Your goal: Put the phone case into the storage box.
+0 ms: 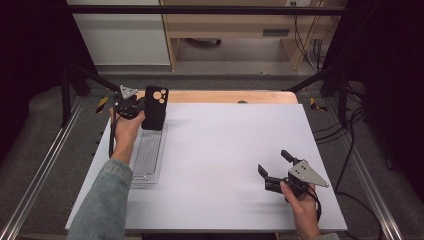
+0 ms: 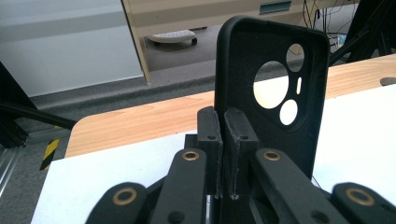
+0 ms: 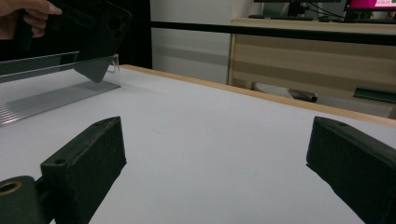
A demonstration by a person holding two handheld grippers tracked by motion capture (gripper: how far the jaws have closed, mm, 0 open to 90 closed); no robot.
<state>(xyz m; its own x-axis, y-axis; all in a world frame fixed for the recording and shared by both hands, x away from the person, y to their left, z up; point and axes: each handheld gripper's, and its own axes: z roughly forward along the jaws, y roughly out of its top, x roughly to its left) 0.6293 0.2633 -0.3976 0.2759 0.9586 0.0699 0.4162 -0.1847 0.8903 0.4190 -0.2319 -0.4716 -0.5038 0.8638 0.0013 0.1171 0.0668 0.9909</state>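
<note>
A black phone case (image 1: pixel 155 108) with round camera cut-outs hangs upright above the far end of a clear ridged tray (image 1: pixel 148 156). My left gripper (image 1: pixel 142 111) is shut on the case's side edge. In the left gripper view the two pads (image 2: pixel 239 135) pinch the wall of the case (image 2: pixel 275 70), whose hollow inside faces the camera. My right gripper (image 1: pixel 273 163) rests low over the table at the near right, open, nothing between its fingers (image 3: pixel 88 158). The right gripper view has the case (image 3: pixel 100 39) and tray (image 3: pixel 46 100) far off at the left.
A white mat (image 1: pixel 225 160) covers the wooden table (image 1: pixel 230 96). Beyond the table stand a white cabinet (image 1: pixel 122 35) and a wooden shelf unit (image 1: pixel 235 25). Black frame bars and cables run along both sides.
</note>
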